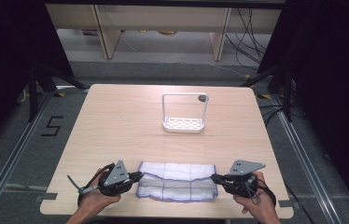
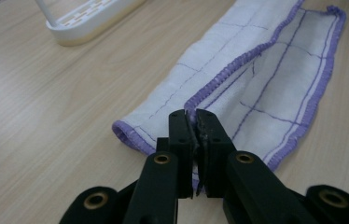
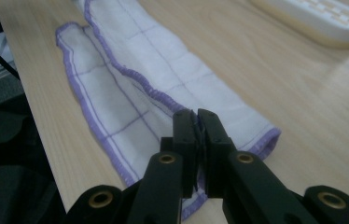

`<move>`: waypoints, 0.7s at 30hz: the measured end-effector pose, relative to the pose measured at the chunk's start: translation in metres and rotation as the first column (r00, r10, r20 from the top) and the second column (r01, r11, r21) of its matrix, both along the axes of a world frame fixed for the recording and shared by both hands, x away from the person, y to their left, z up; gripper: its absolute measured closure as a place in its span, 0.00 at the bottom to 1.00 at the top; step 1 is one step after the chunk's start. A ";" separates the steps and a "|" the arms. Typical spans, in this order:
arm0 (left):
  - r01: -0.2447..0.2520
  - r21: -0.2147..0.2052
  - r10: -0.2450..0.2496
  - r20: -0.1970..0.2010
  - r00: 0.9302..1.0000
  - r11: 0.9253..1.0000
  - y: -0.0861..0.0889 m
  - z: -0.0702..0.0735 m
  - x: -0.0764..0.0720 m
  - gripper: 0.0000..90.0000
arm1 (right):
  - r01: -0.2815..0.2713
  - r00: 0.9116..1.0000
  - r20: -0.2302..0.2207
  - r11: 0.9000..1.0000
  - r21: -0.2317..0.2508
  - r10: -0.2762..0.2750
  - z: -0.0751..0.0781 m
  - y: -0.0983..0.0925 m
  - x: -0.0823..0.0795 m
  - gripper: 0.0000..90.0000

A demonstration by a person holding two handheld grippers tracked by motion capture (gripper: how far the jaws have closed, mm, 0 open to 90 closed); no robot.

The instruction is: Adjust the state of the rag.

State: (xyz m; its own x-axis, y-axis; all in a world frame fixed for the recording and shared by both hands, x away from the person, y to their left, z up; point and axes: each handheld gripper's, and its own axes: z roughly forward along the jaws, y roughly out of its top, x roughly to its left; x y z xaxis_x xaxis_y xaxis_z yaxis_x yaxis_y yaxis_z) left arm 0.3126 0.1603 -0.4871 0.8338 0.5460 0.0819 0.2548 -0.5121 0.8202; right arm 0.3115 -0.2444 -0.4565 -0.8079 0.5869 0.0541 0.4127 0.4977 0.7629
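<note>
We hold the white cloth [image 1: 177, 181] at both short ends. The left gripper [image 2: 195, 117] has its fingers closed on the purple-hemmed folded edge; the right gripper [image 3: 196, 116] pinches the opposite end likewise, though the hem there appears partly hidden between the fingers. The cloth lies between both sets of fingers on the surface [image 1: 116, 126], folded lengthwise. Gripping matching ends keeps the fold aligned. The white rack [image 1: 184, 113] stands well beyond the fingers.
</note>
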 end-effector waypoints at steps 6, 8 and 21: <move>0.025 0.067 -0.023 -0.036 0.999 0.997 -0.001 -0.013 -0.003 0.94 | -0.018 0.999 -0.035 0.999 -0.029 0.017 -0.016 0.000 -0.006 0.96; 0.049 0.069 -0.046 -0.045 0.998 0.996 -0.002 -0.015 -0.005 0.94 | -0.020 0.999 -0.051 0.999 -0.037 0.018 -0.019 0.000 -0.009 0.96; 0.030 -0.109 -0.045 -0.142 0.989 0.994 0.006 -0.002 -0.019 0.66 | 0.095 0.993 -0.079 0.995 0.034 -0.092 -0.016 -0.016 -0.015 0.59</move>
State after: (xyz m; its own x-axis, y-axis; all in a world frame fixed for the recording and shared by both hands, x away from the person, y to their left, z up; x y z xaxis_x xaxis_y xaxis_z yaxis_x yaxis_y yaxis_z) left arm 0.2940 0.1666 -0.4890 0.8525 0.5136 -0.0972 0.3566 -0.4355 0.8265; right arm 0.2961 -0.2606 -0.4726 -0.7419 0.6562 0.1378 0.5147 0.4256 0.7443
